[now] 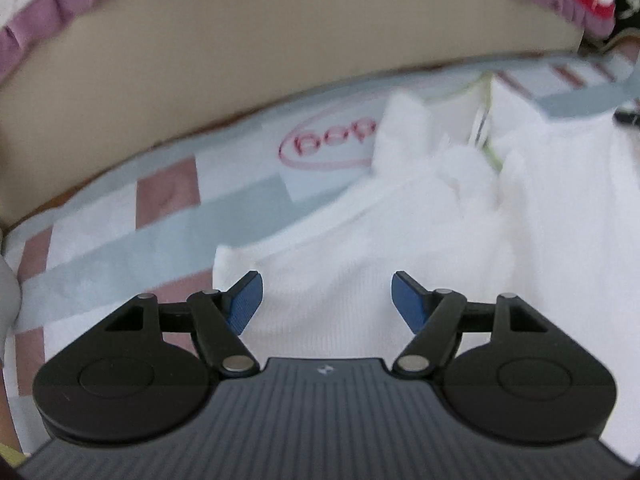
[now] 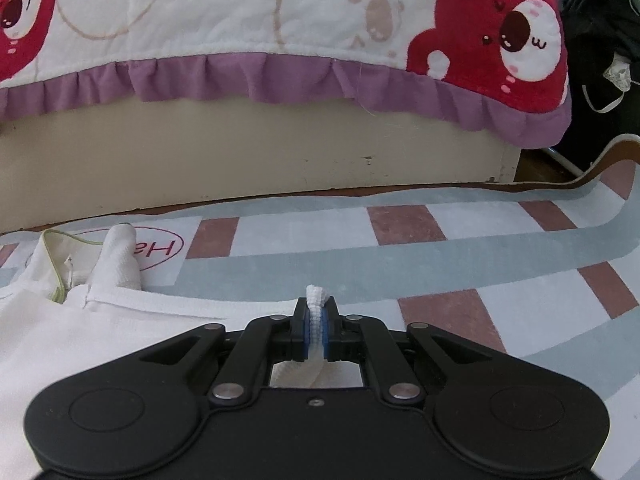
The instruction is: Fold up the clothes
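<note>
Left wrist view
- Left gripper (image 1: 327, 300): jaws spread wide, blue pads (image 1: 245, 303) apart, nothing between them; released, hovering over cloth.
- White garment (image 1: 400, 240): the task's thing, lying on the mat, filling the centre and right of this view; ribbed knit shows under the jaws.
- Garment corner (image 1: 228, 260): squared edge just beyond the left pad, lying flat on the mat; likely the next pick-up point, judged from how the open jaws sit right by it.
- Collar area (image 1: 486, 120): bunched, with green trim, at the far end; blurred, detail unclear.
- Mat (image 1: 168, 216): checked blue, white and pink, red oval logo; serves as the folding surface.
- Bed base (image 1: 240, 60): beige panel behind the mat, purple frill above.

Right wrist view
- Right gripper (image 2: 316, 328): clenched on a pinch of white knit; a tuft of cloth sticks up past the pads.
- Why held: probably anchors this edge of the garment so a fold stays lined up while the other hand regrips.
- White garment (image 2: 80, 340): spreads left from the gripper along the mat, hem edge straight, collar with green trim at far left.
- Mat (image 2: 500, 280): bare to the right of the gripper.
- Blanket (image 2: 240, 20): cartoon print, purple frill, hanging over the bed base; not part of the task.
- Dark clothes pile (image 2: 600, 40): far right, untouched.
</note>
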Demonstrator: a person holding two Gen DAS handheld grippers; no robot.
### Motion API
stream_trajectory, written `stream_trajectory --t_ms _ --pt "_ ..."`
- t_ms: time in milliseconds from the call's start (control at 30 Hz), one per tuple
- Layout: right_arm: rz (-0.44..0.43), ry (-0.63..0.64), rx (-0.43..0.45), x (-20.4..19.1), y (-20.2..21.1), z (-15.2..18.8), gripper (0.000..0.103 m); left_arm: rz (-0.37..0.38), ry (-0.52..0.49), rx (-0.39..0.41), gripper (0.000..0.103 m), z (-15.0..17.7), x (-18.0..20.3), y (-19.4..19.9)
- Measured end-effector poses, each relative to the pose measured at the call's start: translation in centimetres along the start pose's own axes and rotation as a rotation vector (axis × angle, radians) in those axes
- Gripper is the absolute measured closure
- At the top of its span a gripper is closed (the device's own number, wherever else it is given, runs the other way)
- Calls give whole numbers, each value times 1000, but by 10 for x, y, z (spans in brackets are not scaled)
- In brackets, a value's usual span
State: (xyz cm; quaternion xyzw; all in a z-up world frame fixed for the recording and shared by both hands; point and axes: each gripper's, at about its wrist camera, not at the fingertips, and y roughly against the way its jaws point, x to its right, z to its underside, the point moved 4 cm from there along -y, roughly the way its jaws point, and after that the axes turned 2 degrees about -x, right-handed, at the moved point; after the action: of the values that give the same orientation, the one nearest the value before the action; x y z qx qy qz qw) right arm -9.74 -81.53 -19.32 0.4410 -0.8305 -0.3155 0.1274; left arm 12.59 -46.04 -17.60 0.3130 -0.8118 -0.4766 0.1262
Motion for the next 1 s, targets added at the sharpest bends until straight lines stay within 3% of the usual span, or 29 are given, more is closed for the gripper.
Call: stream_trajectory --t_ms 133,200,267,300,400,767,867,933,1000 --pt "-1 -3 -1 1 0 1 97 -15 -10 14 33 7 2 -13" --pt "-3 -4 -1 1 -1 1 96 -3 -3 30 42 9 3 -12" --pt "-2 -5 -3 0 -1 1 96 50 4 40 95 8 7 -10" --pt "-1 -6 -3 0 -2 2 96 59 -7 46 100 8 12 -9" --pt "-1 -7 2 0 -1 2 96 -13 -71 111 100 7 22 6" --pt "-70 -45 145 -4 26 -22 97 -76 161 251 101 12 -37 51" --pt "-69 -19 167 -8 27 -28 98 -117 170 287 98 15 -38 46" --pt "-46 31 170 -13 18 -32 98 -140 163 266 97 18 -41 31" --pt "7 101 105 -17 -3 -30 96 -112 178 188 97 24 -48 18"
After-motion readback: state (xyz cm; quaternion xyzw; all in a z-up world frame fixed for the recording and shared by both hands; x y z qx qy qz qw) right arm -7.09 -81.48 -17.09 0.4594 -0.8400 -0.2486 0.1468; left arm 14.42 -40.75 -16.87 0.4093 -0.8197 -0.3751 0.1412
